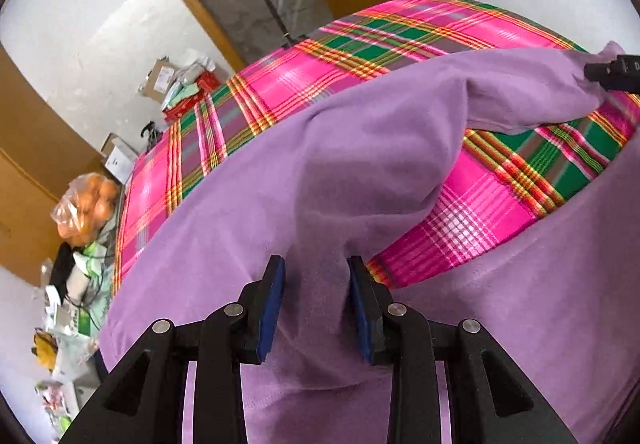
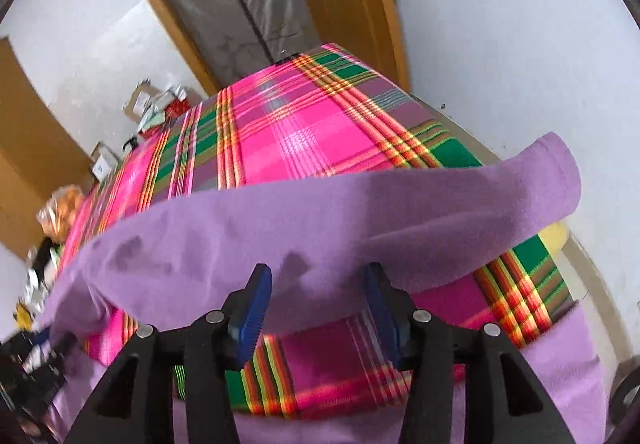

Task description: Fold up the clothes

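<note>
Left gripper (image 1: pixel 316 308) has its jaws clamped on a bunched fold of the purple garment (image 1: pixel 320 171). Right gripper (image 2: pixel 316 308) has its jaws apart; the purple cloth passes just in front of its blue pads (image 2: pixel 252 308), and they do not seem to press it. One sleeve (image 2: pixel 520 179) sticks out to the right. The garment hangs low over the pink plaid bedcover (image 2: pixel 288 131), with more of it lying at the near edge. It looks soft, light and floppy, like fleece, so it will sag and droop. A good place to grab is probably a hem or shoulder edge, not the loose middle.
</note>
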`<state>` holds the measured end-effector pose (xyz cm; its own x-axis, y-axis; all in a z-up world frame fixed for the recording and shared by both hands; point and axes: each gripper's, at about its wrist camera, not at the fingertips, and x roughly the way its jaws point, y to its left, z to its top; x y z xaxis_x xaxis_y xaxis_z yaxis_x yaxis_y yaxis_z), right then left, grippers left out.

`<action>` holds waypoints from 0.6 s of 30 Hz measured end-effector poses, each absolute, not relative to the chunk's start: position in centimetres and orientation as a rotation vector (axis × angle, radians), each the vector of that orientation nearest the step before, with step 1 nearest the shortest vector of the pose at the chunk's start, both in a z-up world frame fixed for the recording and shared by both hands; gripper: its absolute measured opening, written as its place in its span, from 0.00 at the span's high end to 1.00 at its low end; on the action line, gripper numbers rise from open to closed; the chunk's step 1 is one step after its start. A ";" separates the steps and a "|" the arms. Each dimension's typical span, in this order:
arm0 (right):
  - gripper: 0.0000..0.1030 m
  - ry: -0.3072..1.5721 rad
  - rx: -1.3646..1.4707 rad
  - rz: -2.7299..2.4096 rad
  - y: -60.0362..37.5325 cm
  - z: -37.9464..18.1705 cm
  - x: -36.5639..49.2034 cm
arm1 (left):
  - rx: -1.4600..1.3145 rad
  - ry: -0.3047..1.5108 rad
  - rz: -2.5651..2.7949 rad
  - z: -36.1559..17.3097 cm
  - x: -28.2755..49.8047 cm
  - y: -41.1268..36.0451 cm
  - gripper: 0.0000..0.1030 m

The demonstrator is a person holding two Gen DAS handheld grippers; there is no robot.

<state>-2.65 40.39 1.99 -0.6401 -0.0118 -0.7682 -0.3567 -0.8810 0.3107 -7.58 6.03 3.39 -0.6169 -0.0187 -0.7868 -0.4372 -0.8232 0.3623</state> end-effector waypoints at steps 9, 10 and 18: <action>0.99 0.647 -1.170 2.565 42.3 2.3 -4.7 | -1.236 0.670 2.502 3.7 -8.3 4.8 0.69; 0.99 0.639 -1.155 2.570 42.5 2.6 -4.8 | -1.237 0.650 2.496 3.8 -8.3 4.6 0.74; 0.89 0.629 -1.134 2.618 43.0 4.0 -2.6 | -1.249 0.532 2.488 4.0 -8.4 3.9 0.81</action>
<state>-2.57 43.00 3.97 -0.6781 0.0306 -0.7343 -0.3607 -0.8843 0.2963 -8.36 3.87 3.97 -0.5739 0.1036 -0.8123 -0.4267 -0.8845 0.1886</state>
